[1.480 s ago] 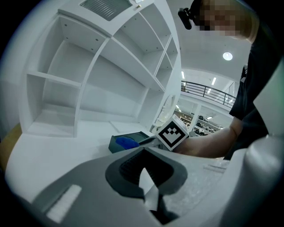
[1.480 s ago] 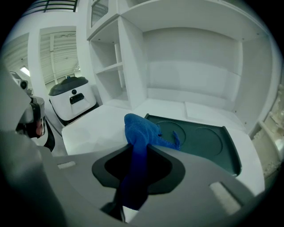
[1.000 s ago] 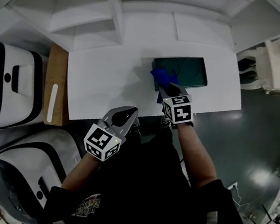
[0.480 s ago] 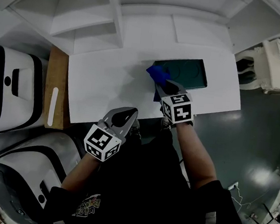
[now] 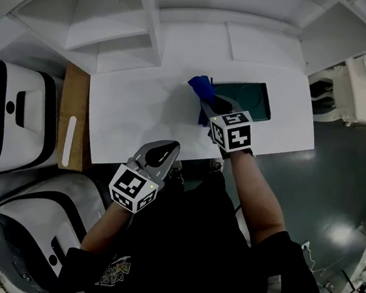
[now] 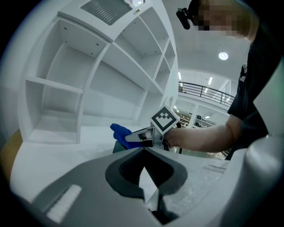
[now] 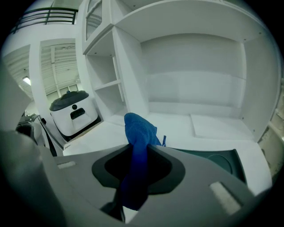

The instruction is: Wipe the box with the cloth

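Cloth (image 5: pixel 200 85) is sliding toward the green box's (image 5: pixel 249 99) far-left corner, right gripper (image 5: pixel 207 104) fingers squeezing it; left gripper (image 5: pixel 164 150) is staying closed, empty.

The flat dark green box (image 5: pixel 254 98) is lying on the white desk (image 5: pixel 142 105), upper right of centre. The bunched blue cloth (image 5: pixel 202 85) is sitting at its left edge, pinched in the right claw (image 5: pixel 207 104).

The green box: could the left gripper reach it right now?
Probably, with a stretch. Only bare table lies between the left gripper and the box. But the right gripper, holding the cloth, sits over the box's left end; only its right part is free.
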`<action>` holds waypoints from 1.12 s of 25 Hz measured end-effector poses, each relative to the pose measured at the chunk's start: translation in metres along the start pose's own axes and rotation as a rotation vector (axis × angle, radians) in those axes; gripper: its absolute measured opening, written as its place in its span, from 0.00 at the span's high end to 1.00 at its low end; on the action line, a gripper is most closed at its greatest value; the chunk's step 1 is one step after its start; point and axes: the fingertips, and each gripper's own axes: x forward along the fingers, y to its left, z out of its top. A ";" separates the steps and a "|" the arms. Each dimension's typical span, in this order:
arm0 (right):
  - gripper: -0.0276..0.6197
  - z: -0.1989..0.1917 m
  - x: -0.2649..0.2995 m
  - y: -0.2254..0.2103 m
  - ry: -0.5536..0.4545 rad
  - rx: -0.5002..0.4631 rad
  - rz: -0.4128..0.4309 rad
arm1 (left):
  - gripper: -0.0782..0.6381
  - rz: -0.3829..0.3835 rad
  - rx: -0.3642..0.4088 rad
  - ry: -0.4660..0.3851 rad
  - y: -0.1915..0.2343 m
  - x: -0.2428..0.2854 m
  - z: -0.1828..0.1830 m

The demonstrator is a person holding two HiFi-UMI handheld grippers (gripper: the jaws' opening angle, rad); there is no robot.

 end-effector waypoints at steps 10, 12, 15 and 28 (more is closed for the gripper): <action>0.77 0.003 0.025 -0.015 0.030 0.053 0.088 | 0.89 0.052 -0.041 0.006 -0.001 0.010 -0.002; 0.77 -0.004 0.029 -0.024 0.056 0.052 0.081 | 0.89 0.061 -0.048 0.009 -0.001 0.013 -0.003; 0.77 -0.010 0.035 -0.034 0.086 0.049 0.072 | 0.89 0.069 -0.056 0.013 -0.003 0.019 -0.004; 0.77 -0.019 0.042 -0.050 0.150 -0.008 0.046 | 0.89 0.076 -0.070 0.023 -0.018 0.040 -0.006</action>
